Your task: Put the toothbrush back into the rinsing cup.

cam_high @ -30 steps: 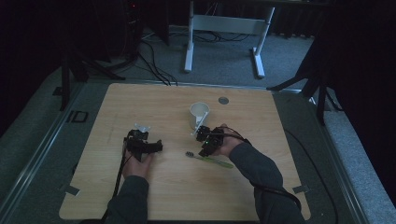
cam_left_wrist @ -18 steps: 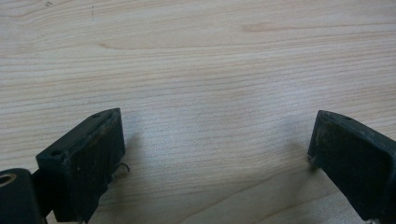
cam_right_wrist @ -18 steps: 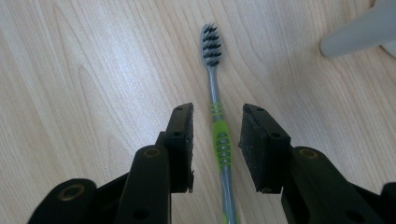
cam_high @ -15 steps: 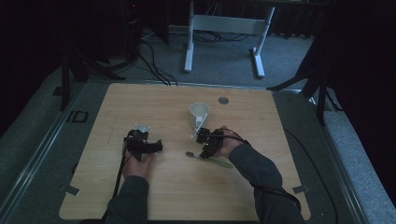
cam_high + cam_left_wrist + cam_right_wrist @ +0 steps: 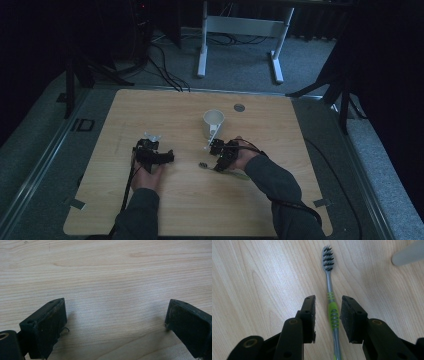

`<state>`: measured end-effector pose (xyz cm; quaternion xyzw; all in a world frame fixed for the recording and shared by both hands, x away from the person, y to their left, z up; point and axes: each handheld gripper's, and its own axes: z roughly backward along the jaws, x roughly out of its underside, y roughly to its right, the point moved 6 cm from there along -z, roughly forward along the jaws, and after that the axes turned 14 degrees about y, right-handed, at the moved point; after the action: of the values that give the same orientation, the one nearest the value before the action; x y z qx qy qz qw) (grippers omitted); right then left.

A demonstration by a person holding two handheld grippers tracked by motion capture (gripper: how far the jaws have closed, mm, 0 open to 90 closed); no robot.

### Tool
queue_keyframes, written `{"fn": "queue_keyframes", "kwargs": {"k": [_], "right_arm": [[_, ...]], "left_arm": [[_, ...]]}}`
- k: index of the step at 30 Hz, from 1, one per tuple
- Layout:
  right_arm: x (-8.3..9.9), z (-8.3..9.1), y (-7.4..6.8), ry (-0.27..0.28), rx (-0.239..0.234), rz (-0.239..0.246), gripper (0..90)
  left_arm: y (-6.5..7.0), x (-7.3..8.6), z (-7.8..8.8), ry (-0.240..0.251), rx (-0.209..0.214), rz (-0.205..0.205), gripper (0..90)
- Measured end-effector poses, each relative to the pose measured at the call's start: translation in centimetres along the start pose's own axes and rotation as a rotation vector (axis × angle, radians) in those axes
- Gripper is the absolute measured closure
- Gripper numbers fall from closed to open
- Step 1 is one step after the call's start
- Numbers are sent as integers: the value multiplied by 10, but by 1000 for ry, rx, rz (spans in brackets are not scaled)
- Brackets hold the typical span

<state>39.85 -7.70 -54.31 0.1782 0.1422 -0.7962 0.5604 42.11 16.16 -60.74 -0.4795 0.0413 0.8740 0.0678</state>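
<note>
Right gripper view: right gripper [image 5: 327, 315] is straddling the toothbrush [image 5: 331, 312] lying flat on the table [image 5: 262, 272], jaws apart, not yet clamping. Left gripper [image 5: 115, 322] is idling released. Next: squeeze the handle, lift toward the cup [image 5: 213, 123].

A grey plastic toothbrush [image 5: 332, 312] with green ribbed grip and dark-and-white bristles; a plain white cup [image 5: 213, 123]; pale wood-grain tabletop [image 5: 175, 107]; black gripper jaws

light wood table [image 5: 170, 210] with rounded corners, white cup [image 5: 213, 123] upright toward its far middle, small round grey disc [image 5: 239, 107] near far edge, grey carpet floor [image 5: 45, 150], white desk frame legs [image 5: 240, 30] behind, black cables [image 5: 160, 65] on floor, dark stand legs [image 5: 75, 80] at left
</note>
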Motion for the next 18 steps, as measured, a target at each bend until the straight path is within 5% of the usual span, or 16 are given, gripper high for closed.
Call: {"fn": "queue_keyframes", "kwargs": {"k": [18], "right_arm": [[5,-7,2,-47,-3,6,642]], "left_arm": [[0,0,0,0,1,0,40]]}}
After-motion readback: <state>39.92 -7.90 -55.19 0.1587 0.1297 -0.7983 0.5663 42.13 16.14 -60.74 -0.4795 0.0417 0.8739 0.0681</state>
